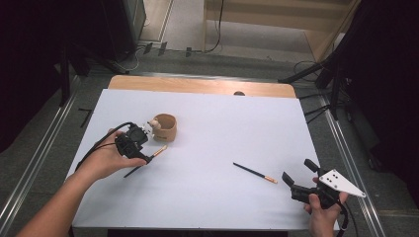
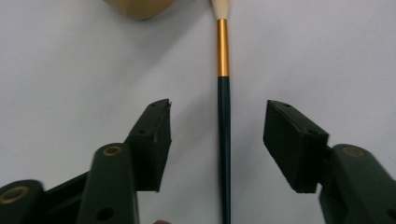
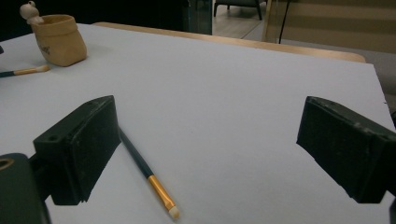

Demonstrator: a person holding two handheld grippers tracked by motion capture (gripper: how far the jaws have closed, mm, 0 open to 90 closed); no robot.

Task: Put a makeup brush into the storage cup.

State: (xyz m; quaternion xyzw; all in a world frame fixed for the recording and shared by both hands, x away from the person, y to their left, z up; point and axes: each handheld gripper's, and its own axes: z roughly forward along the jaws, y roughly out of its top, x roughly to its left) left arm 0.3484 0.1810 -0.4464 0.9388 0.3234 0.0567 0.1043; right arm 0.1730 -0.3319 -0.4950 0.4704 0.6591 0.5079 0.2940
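- The left gripper (image 2: 217,135) is set over a dark-handled brush (image 2: 224,140); its jaws are spread either side, untouched
- The right gripper (image 3: 205,149) is held wide apart, nothing pinched

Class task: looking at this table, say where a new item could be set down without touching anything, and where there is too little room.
Free: the white sheet between the tan pot and the right-hand brush, and its far right stretch. Crowded: the near-left, where the left gripper straddles the left brush beside the pot; also around the right gripper.
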